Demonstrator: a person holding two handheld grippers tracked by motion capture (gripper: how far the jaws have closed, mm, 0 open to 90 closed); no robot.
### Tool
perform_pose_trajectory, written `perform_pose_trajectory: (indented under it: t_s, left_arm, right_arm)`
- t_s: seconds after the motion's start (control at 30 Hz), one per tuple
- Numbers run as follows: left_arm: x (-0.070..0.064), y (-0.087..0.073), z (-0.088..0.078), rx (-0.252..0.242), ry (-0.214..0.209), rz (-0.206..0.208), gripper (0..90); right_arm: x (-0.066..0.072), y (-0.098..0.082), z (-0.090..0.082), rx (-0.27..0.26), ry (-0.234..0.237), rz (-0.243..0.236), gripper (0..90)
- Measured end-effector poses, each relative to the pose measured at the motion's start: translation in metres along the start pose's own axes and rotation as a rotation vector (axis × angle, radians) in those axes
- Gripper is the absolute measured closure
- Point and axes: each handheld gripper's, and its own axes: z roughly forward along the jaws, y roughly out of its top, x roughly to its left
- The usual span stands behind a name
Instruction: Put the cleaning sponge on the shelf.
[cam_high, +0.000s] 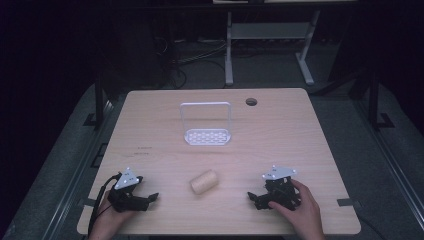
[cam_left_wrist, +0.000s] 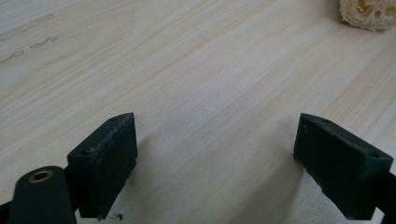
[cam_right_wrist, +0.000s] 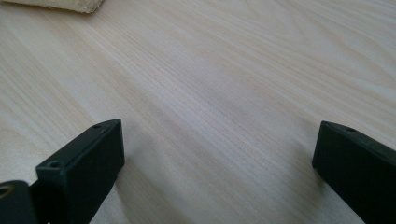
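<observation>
Looked like a lab or test room: pale wooden table with a cable hole at its far edge, white metal desk legs beyond, loose cables across the dark floor, black stand poles left and right.

Beige loofah, white perforated rack, pale woodgrain table

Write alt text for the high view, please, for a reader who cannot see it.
A wooden table seen from above: a beige loofah roll lies near the front edge between the left gripper and right gripper, each held in a hand and resting on the table. Farther back stands a white rack.
</observation>
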Motion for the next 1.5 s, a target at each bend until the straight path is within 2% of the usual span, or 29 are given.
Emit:
perform_pose_trajectory:
  t_s: [0.23,0.5,0.8,1.5]
  left_arm:
    - [0.0,0.0,0.0,0.0,-0.001,0.001,13.0]
    - [0.001,0.002,0.001,0.001,-0.021,-0.002,13.1]
    - [-0.002,0.01,0.002,0.0,-0.045,0.021,13.2]
    - [-0.015,0.031,0.001,-0.056,-0.105,0.041,13.3]
  right_arm:
    - [0.0,0.0,0.0,0.001,-0.001,0.003,1.8]
    - [0.0,0.0,0.0,0.002,0.0,0.005,1.8]
    - [0.0,0.0,0.0,0.003,0.0,0.004,1.8]
    - [0.0,0.0,0.0,0.004,0.0,0.004,1.8]
